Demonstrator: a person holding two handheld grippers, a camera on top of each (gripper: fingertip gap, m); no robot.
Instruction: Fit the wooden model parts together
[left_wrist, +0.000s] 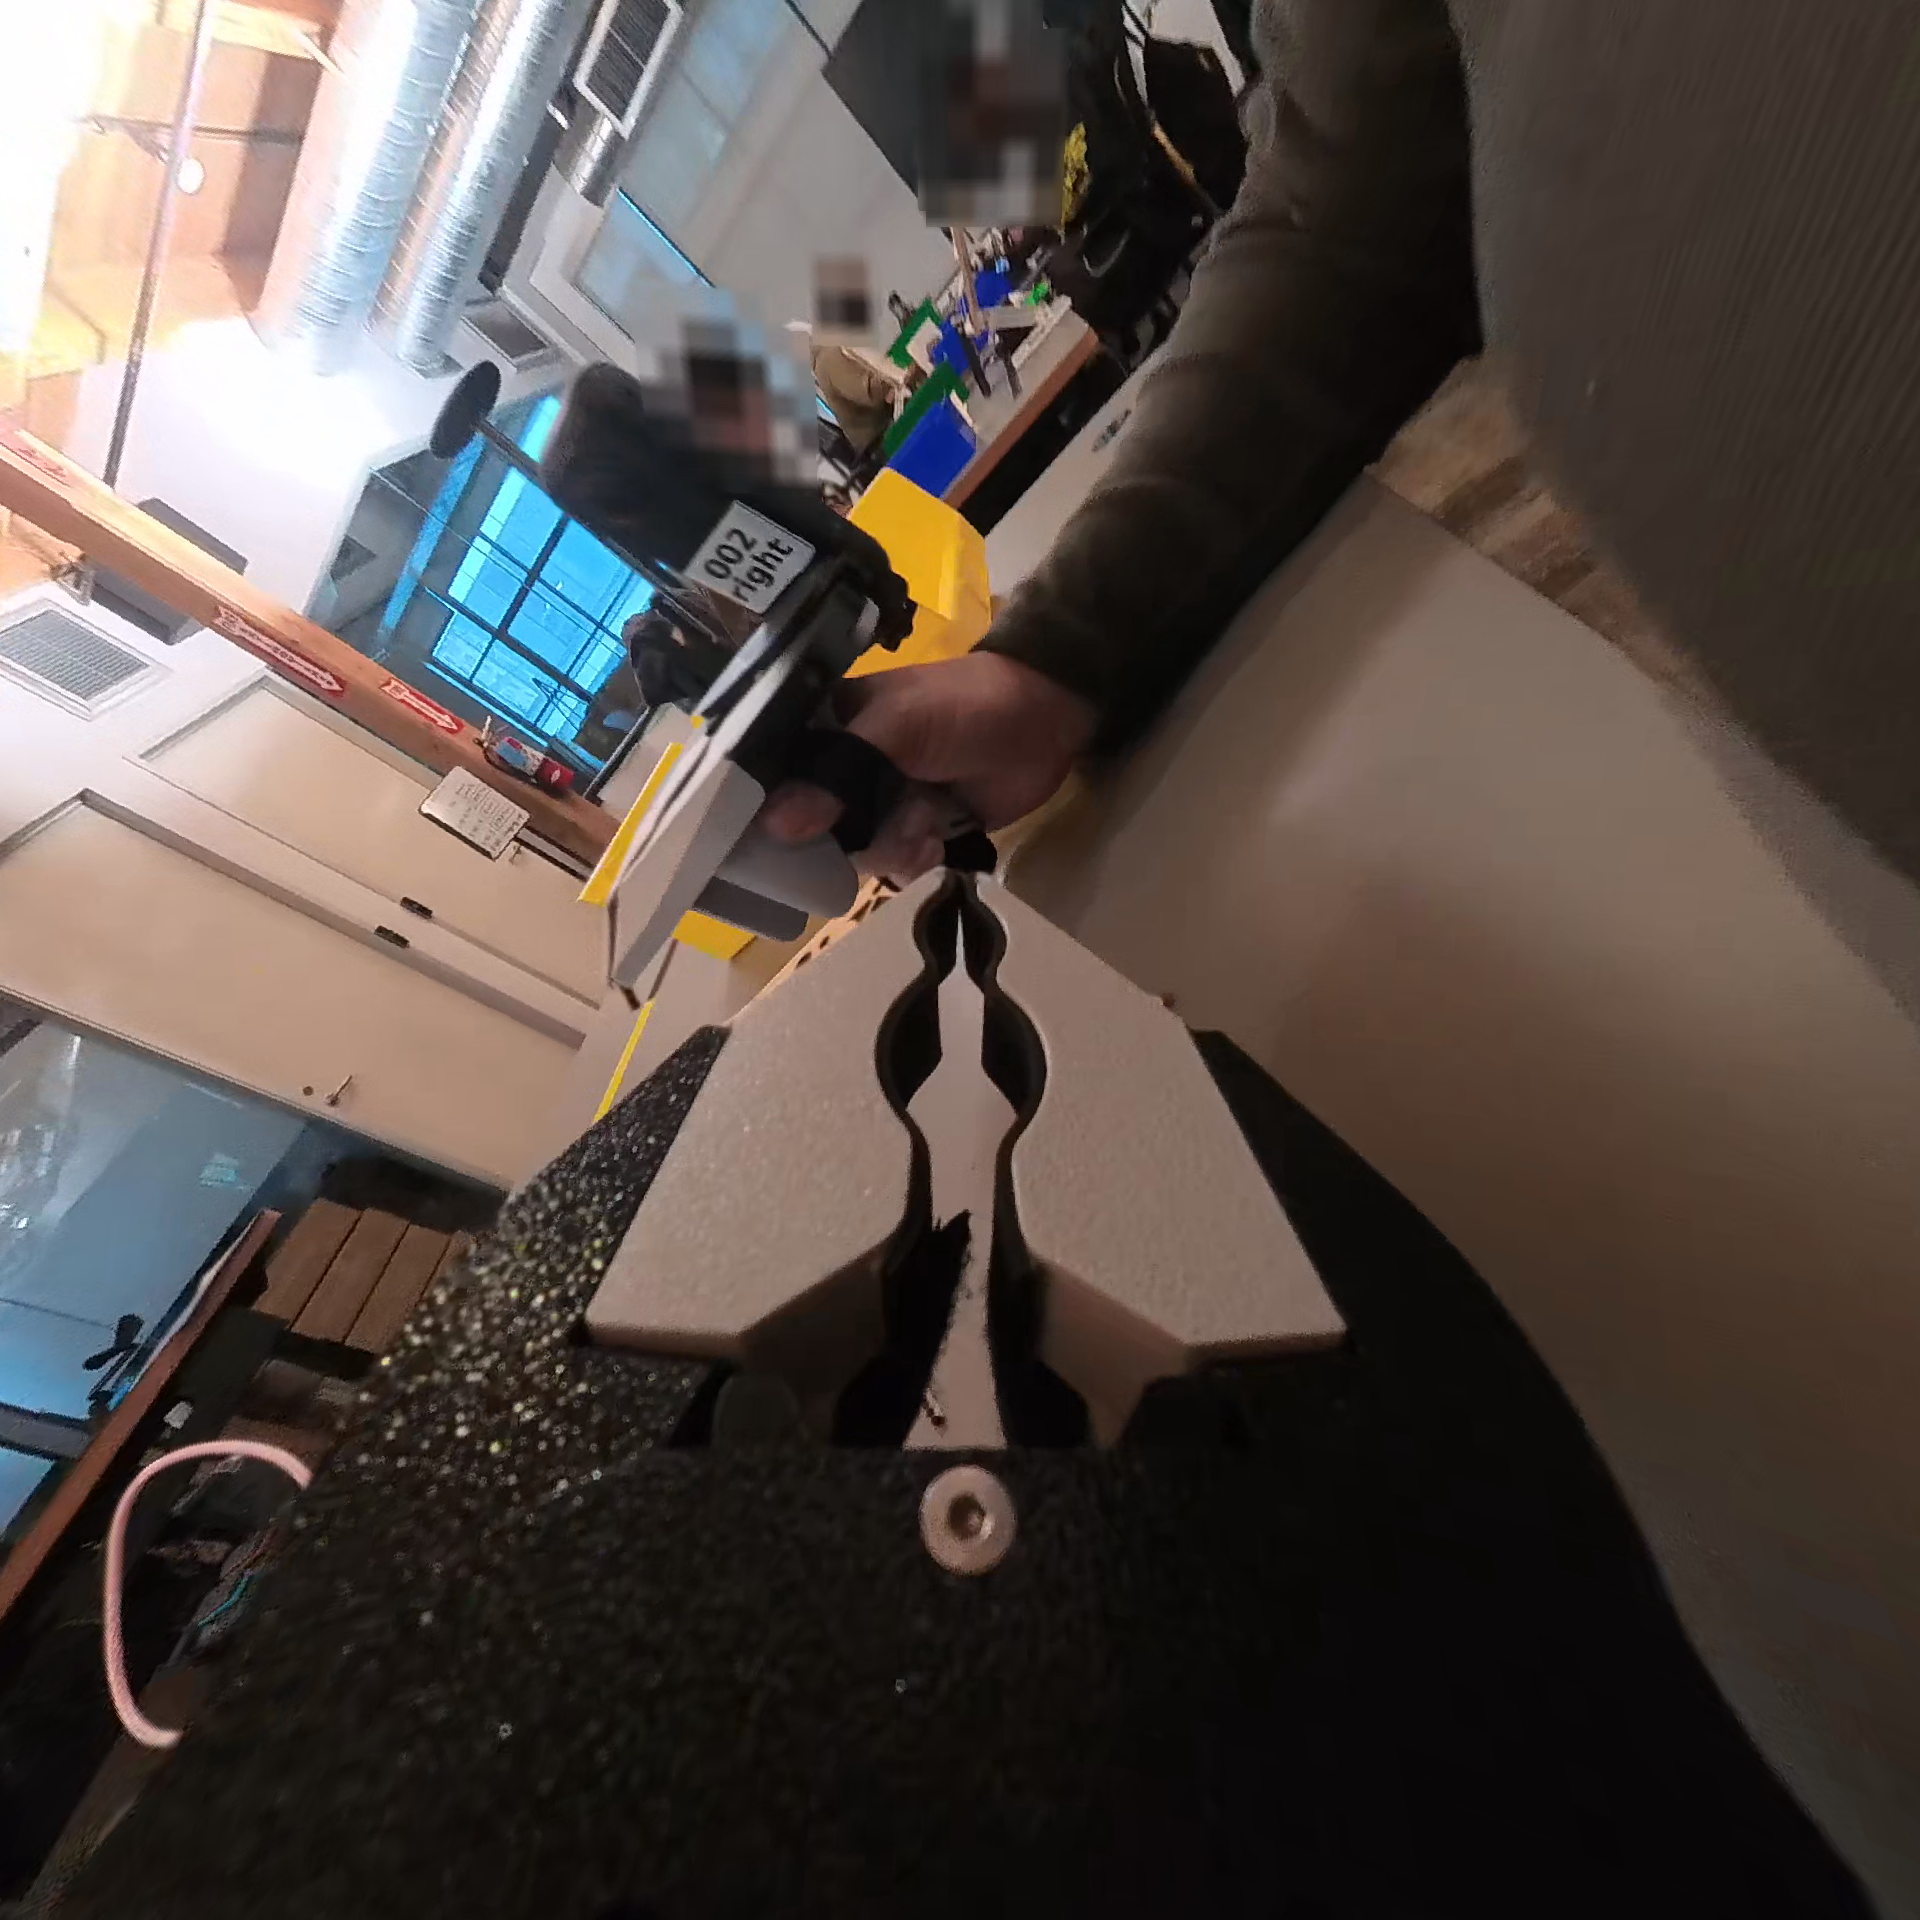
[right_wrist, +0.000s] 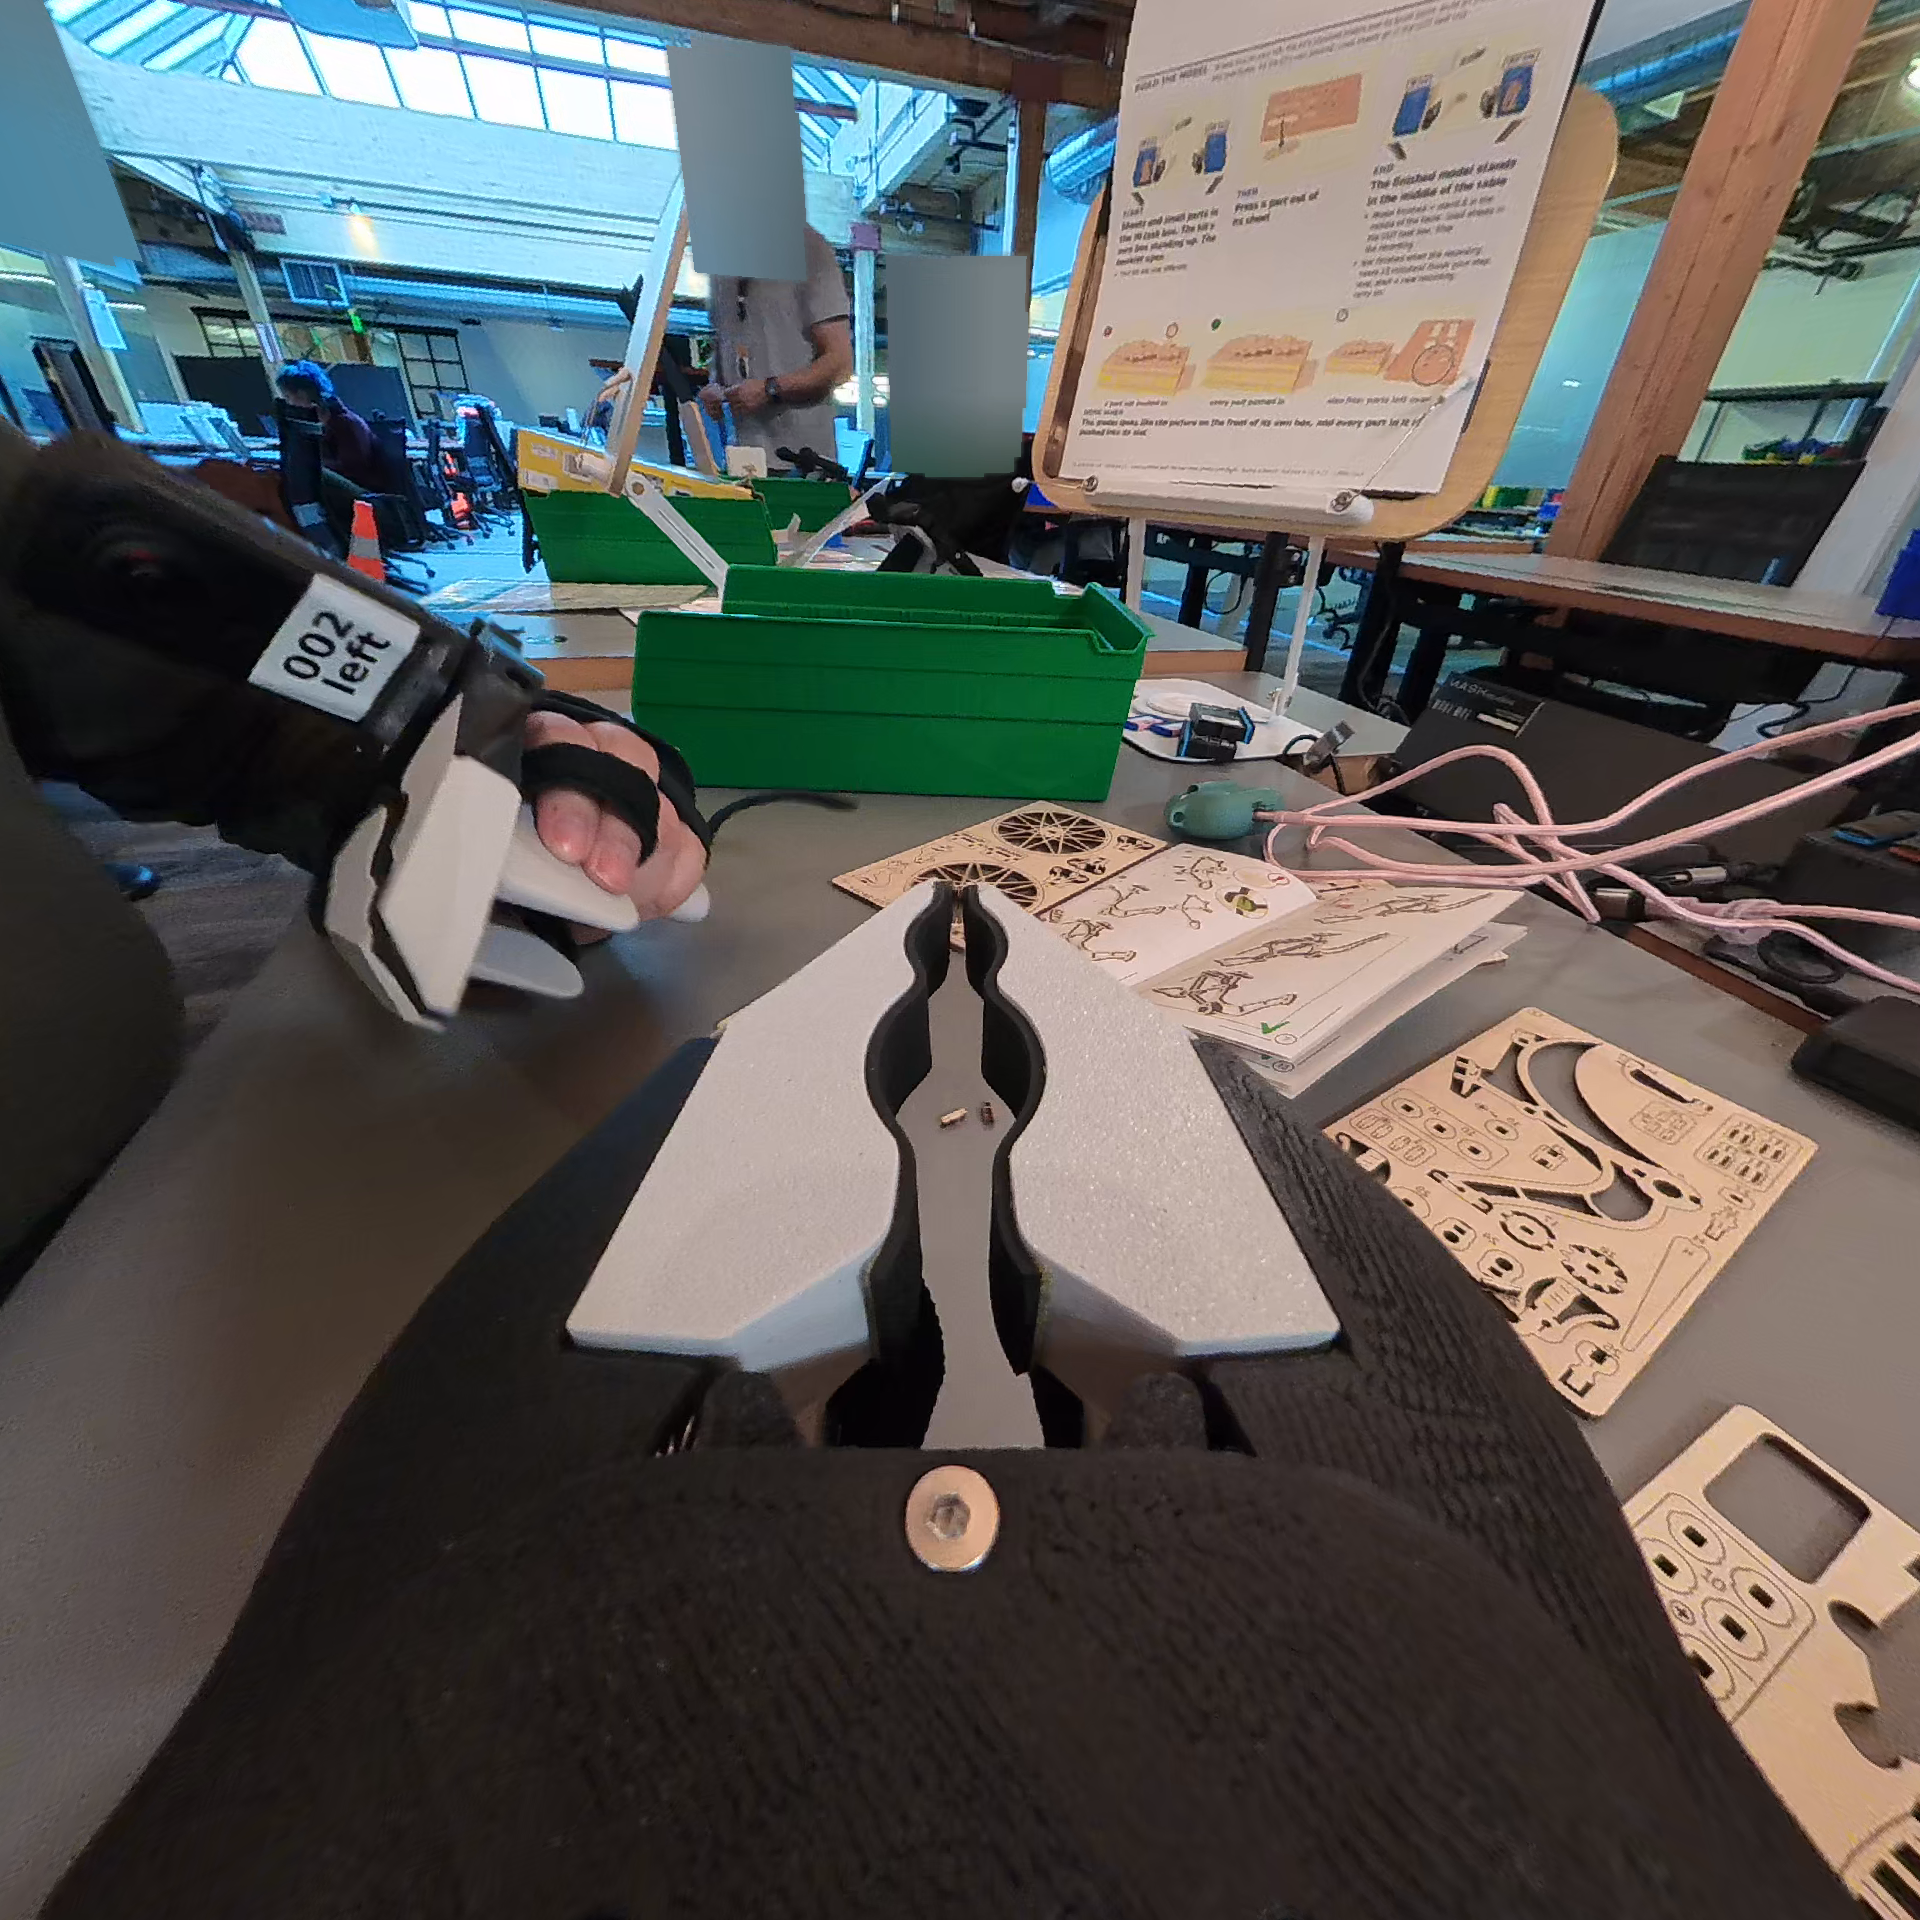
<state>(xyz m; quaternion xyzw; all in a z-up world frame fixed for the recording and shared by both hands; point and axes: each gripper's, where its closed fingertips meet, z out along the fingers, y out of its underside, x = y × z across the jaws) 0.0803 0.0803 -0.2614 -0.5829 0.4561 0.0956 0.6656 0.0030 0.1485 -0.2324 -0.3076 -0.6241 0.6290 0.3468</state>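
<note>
My right gripper (right_wrist: 961, 896) hovers low over the grey table (right_wrist: 416, 1195), jaws shut, and I see no object between the pads. Two tiny wooden bits (right_wrist: 966, 1117) lie on the table under its fingers. A wooden sheet with wheel parts (right_wrist: 997, 847) lies just beyond its tips. Two more wooden part sheets lie to the right (right_wrist: 1558, 1195) and at the lower right (right_wrist: 1787, 1621). My left gripper (left_wrist: 954, 883) is tilted on its side, jaws shut. It also shows in the right wrist view (right_wrist: 592, 945), at the left above the table. The right gripper (left_wrist: 717, 862) shows in the left wrist view, held in a hand.
An open instruction booklet (right_wrist: 1278, 956) lies beside the wheel sheet. A green bin (right_wrist: 883, 686) stands behind, with an instruction board (right_wrist: 1320, 239) on a stand to its right. Pink cables (right_wrist: 1558, 821) and a teal object (right_wrist: 1221, 810) lie at the back right. A yellow bin (left_wrist: 925, 582) shows farther off. My right fingertips sit around 11 cm from my left ones.
</note>
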